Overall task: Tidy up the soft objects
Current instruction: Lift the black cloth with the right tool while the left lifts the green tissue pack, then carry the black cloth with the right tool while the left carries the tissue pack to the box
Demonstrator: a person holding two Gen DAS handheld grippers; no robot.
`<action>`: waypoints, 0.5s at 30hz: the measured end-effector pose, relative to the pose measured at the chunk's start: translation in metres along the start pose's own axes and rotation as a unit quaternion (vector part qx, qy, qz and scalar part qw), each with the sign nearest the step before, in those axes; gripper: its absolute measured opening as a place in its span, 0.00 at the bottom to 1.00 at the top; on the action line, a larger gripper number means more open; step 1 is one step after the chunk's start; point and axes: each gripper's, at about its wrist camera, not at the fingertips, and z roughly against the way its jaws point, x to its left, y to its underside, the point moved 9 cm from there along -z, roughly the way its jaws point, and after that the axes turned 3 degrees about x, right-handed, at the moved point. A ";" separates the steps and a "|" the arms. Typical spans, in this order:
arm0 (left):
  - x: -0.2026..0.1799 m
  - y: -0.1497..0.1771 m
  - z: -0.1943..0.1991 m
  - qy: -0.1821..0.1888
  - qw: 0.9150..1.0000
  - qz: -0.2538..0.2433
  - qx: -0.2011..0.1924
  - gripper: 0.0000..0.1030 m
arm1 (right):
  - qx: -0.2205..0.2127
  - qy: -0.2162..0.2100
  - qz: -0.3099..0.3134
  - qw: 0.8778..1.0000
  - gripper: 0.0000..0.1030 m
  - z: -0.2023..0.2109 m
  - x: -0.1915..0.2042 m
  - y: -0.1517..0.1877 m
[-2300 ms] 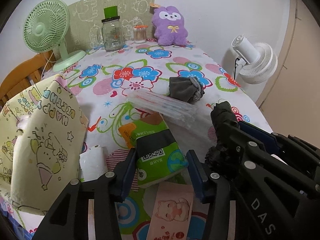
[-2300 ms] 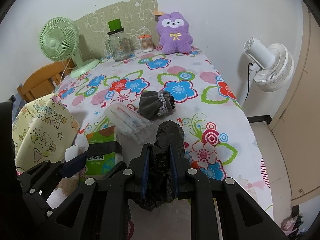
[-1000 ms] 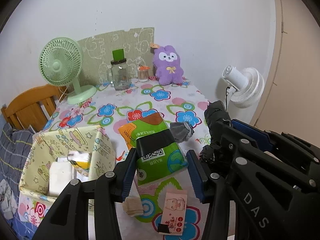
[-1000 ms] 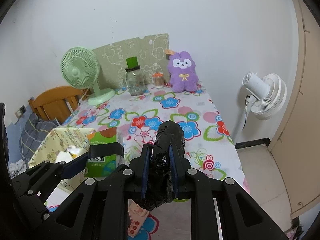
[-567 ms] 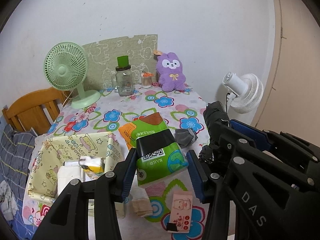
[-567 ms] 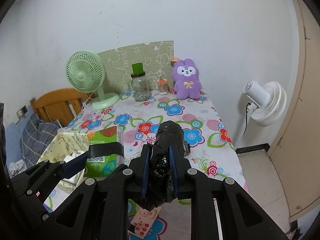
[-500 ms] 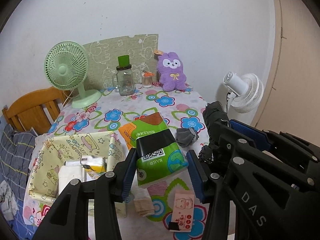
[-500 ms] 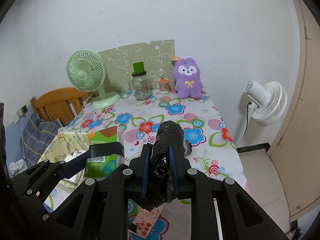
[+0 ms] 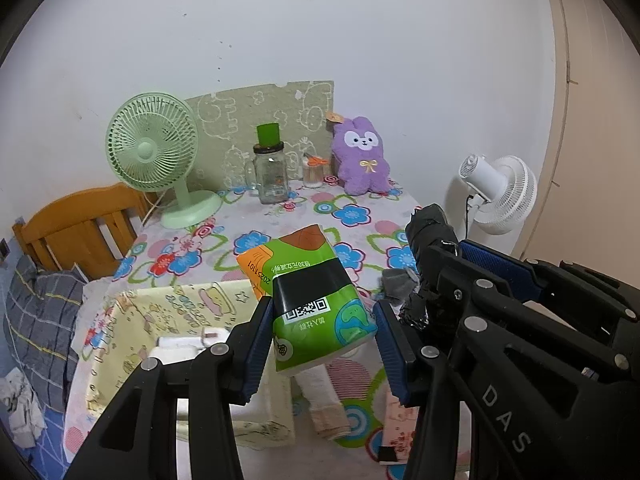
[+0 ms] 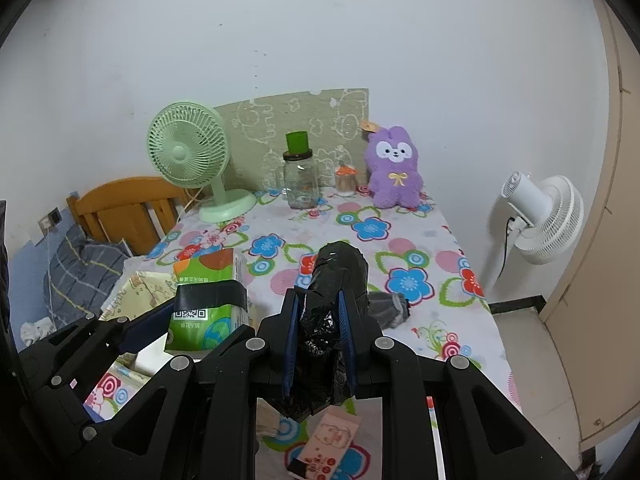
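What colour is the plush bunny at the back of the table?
Purple, with a white face patch and small yellow bow. The plush bunny shows best in the right wrist view.

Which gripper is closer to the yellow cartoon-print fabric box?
Left. The left gripper, holding the green tissue pack, hangs beside the yellow cartoon-print fabric box; the right gripper, holding the black plastic roll, is farther right.

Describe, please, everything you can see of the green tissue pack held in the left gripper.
The tissue pack is a soft plastic-wrapped block, mostly green with an orange end, a black band and a white QR code patch. The left gripper holds it by its sides between blue-padded fingers, lifted above the flowered table and tilted with the orange end away. It hangs beside the yellow fabric box.
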 end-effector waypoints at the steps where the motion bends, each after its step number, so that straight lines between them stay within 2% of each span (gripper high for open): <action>1: 0.002 0.000 0.000 -0.001 1.000 0.001 0.000 0.49 | 0.000 0.000 0.002 1.000 0.22 -0.001 0.003 -0.001; 15: 0.037 -0.003 0.002 -0.015 1.000 0.007 -0.006 0.50 | 0.002 -0.012 0.015 1.000 0.22 -0.012 0.036 -0.010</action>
